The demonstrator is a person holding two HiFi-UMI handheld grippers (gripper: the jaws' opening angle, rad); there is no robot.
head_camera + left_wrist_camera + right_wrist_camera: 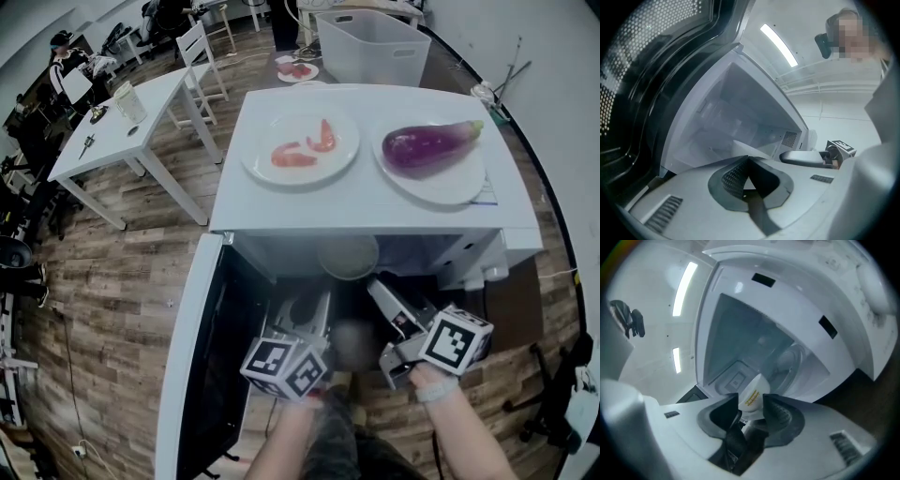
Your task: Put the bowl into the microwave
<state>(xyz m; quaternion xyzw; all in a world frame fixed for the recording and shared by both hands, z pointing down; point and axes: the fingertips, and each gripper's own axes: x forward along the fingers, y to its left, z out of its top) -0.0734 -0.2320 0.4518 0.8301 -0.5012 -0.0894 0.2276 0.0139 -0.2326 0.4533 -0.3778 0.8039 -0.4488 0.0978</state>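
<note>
The pale bowl [348, 255] sits just inside the open front of the white microwave [281, 211]. Its door [192, 356] is swung out to the left. My right gripper [380, 289] reaches in from the lower right, close to the bowl. In the right gripper view the bowl [751, 394], white with a yellow label, shows in the gap between the spread jaws of that gripper [752, 403], and the pads do not press on it. My left gripper [314, 314] hangs at the cavity's lower left with nothing in it. In its own view the left gripper's [748, 160] tips meet.
On top of the microwave stand a plate with shrimp [302, 145] and a plate with an eggplant [429, 145]. A white bin [373, 45] stands behind it. A white table [122, 131] and a chair [202, 56] stand at the left on the wooden floor.
</note>
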